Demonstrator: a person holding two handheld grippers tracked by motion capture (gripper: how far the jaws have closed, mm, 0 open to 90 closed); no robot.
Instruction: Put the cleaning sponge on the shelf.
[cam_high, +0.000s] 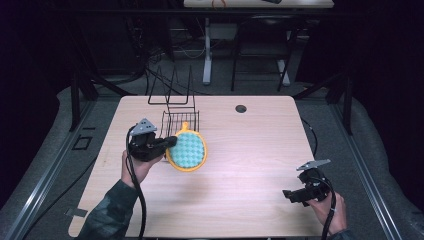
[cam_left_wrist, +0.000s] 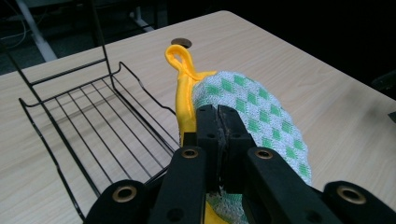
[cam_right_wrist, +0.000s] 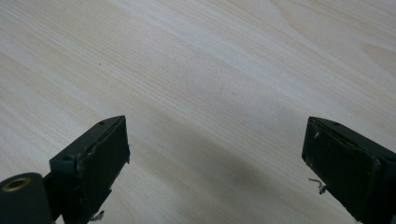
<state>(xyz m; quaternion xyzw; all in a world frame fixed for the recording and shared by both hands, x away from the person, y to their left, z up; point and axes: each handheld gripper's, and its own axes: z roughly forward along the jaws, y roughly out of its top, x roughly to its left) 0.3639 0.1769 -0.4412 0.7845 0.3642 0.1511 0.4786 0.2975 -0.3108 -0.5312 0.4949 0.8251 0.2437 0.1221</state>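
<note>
From above, the left tongs sit at about nine o'clock of the table, clamped on the near-left edge of a round pot holder, green-and-white checked with a yellow border. How the jaws grip is hard to read there, since the black body and the grey plate cover them. The left gripper view settles it: the two jaws are pressed together on the pot holder, with cloth bulging out past them at one o'clock and its yellow hanging loop standing up at twelve. The lower part of the pot holder is hidden behind the jaws and cut off at the bottom edge.

The wire rack stands at eleven o'clock of the pot holder in the high view, and the pot holder's loop end overlaps its front rail; whether the cloth rests on the wire or hangs just above it I cannot tell. In the left gripper view the wire rack lies at nine o'clock of the jaws, its tall uprights cut off at the top.

The right tongs are held at five o'clock of the table, small and dark from above. The right gripper view shows their jaws wide apart over bare wood grain, nothing between them.

A small round hole in the table sits at twelve o'clock.
</note>
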